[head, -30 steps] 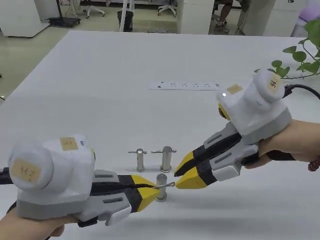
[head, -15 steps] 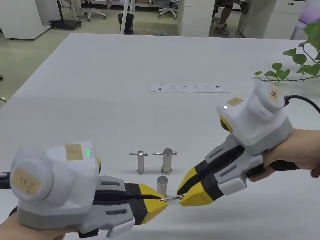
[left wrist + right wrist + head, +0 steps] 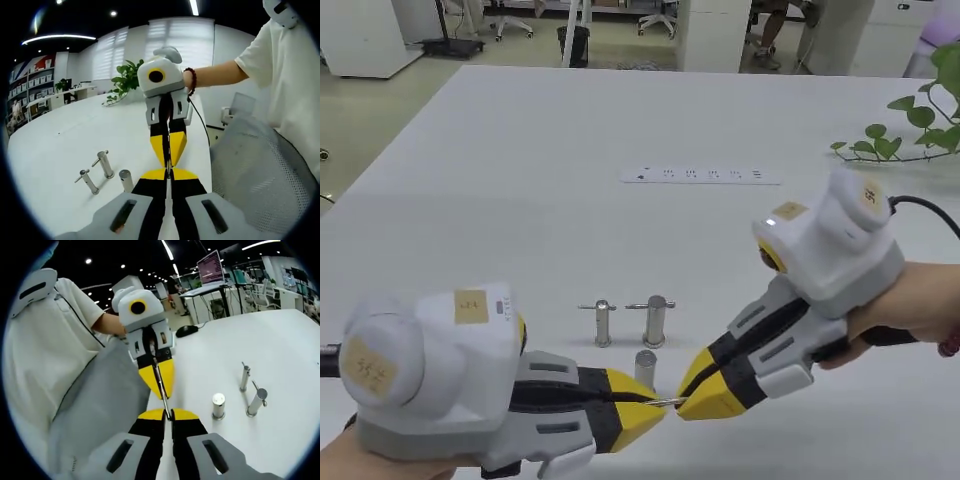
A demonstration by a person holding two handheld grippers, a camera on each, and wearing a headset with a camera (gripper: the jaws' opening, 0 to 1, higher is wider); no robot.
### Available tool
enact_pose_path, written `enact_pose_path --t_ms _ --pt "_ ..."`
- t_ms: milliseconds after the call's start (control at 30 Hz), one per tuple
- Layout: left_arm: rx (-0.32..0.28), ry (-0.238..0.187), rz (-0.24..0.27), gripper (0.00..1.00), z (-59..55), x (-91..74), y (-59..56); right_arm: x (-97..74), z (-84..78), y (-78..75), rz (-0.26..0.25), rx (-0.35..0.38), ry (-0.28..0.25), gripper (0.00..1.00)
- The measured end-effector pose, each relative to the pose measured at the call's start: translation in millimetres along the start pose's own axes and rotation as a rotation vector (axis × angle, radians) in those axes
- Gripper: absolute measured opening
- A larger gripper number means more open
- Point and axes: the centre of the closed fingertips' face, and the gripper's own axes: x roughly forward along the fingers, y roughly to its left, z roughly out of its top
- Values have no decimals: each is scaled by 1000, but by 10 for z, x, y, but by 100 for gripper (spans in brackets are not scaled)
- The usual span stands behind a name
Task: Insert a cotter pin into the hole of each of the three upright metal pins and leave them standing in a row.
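Note:
Three upright metal pins stand on the white table. The two back ones (image 3: 603,322) (image 3: 656,320) each carry a cotter pin crosswise. The short front pin (image 3: 645,366) has a bare top. Just in front of it, a thin cotter pin (image 3: 671,402) spans the gap between my two grippers. My left gripper (image 3: 655,410) comes in from the left and is shut on it. My right gripper (image 3: 692,403) comes in from the right and pinches its other end. In the right gripper view the wire (image 3: 160,385) runs from the left gripper's jaws down to my own tips (image 3: 168,414).
A white power strip (image 3: 700,176) lies farther back on the table. A green plant (image 3: 920,125) stands at the right edge. A grey mesh chair back (image 3: 255,165) is close behind, by the person's body. Office chairs stand beyond the table's far edge.
Both grippers have drawn back toward me with the cotter pin, from beside the front pin's top to a spot in front of it. The three metal pins stayed put.

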Motion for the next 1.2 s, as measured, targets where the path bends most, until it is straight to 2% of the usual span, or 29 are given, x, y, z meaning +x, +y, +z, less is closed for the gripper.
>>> enact_pose_path --t_ms 133,267,300,567,667,767,933,1200 --pt "8 5 1 0 -14 8 1 -18 -13 24 10 -66 15 4" --pt "-4 6 15 1 -17 18 25 -17 -19 2 -4 -85 30 4" --pt "-15 5 21 1 -15 22 37 -21 -21 -12 -10 -89 35 4" --pt "4 -1 66 3 -10 30 108 -41 -17 -82 -58 -143 79 3" --pt "7 -2 85 7 -17 26 142 -64 -43 -135 -82 -160 103 3" --pt "12 3 109 13 -36 14 192 -84 -62 -172 -92 -166 112 3" --pt "16 -1 143 21 -48 -6 273 -108 -98 -235 -139 -171 133 3" --pt "2 1 191 22 -92 -9 408 -156 -132 -340 -186 -171 145 3"
